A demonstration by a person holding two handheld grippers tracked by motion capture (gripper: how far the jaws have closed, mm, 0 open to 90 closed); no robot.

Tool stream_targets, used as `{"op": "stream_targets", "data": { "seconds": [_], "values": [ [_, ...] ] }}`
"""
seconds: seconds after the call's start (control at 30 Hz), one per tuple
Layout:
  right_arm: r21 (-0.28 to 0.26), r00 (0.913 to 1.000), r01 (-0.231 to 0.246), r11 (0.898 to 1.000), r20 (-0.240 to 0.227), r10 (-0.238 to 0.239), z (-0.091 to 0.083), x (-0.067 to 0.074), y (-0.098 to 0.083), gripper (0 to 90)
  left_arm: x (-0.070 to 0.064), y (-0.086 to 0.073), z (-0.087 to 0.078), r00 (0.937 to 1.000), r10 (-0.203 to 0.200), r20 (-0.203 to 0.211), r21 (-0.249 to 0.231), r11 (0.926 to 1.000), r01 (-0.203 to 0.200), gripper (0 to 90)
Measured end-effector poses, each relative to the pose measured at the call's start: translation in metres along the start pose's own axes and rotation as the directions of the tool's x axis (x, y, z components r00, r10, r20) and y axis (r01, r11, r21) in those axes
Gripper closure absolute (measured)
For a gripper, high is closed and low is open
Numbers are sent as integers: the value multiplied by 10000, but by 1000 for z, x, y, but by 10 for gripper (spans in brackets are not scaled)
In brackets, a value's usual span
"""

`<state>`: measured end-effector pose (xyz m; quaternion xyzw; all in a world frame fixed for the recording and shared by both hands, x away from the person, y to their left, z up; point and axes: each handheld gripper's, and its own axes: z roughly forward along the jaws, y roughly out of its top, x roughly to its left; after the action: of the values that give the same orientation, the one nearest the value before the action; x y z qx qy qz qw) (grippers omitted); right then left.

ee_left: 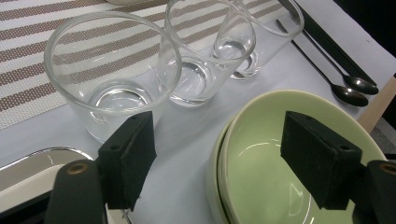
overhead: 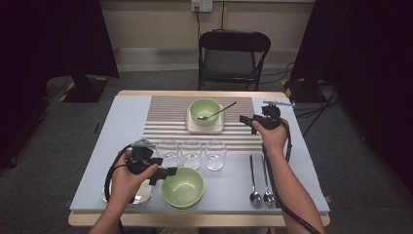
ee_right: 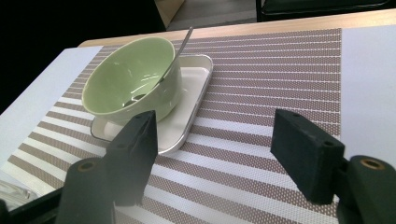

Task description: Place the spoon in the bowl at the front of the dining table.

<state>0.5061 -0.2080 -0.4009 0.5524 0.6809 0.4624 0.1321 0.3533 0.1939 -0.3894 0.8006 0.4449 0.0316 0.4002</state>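
Note:
A pale green bowl [overhead: 204, 109] with a spoon [overhead: 222, 110] leaning in it stands on a small white tray [overhead: 193, 127] at the far middle of the table. My right gripper [overhead: 246, 122] hovers just right of that tray, pointing at it, open and empty; in the right gripper view [ee_right: 215, 140] the bowl [ee_right: 130, 79] lies ahead to the left. My left gripper [overhead: 168, 173] is open beside a stack of green bowls [overhead: 183, 187] near the front edge. In the left gripper view [ee_left: 219, 140] its right jaw hangs over the bowl stack [ee_left: 280, 154].
Three empty glasses [overhead: 191, 153] stand in a row behind the near bowls, on the edge of a striped placemat [overhead: 165, 112]. Two spoons [overhead: 260, 183] lie at the front right. A shiny tray [overhead: 142, 196] sits under my left hand. A folding chair [overhead: 234, 53] stands beyond the table.

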Motion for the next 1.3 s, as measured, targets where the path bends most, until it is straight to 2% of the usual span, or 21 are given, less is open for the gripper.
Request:
{"op": "stream_targets", "data": {
  "seconds": [1.3],
  "values": [
    [28, 9992, 29, 10000, 394, -30, -21, -17, -14, 313, -1, 0, 1, 9999, 68, 88, 122, 9999, -69, 265]
  ]
}}
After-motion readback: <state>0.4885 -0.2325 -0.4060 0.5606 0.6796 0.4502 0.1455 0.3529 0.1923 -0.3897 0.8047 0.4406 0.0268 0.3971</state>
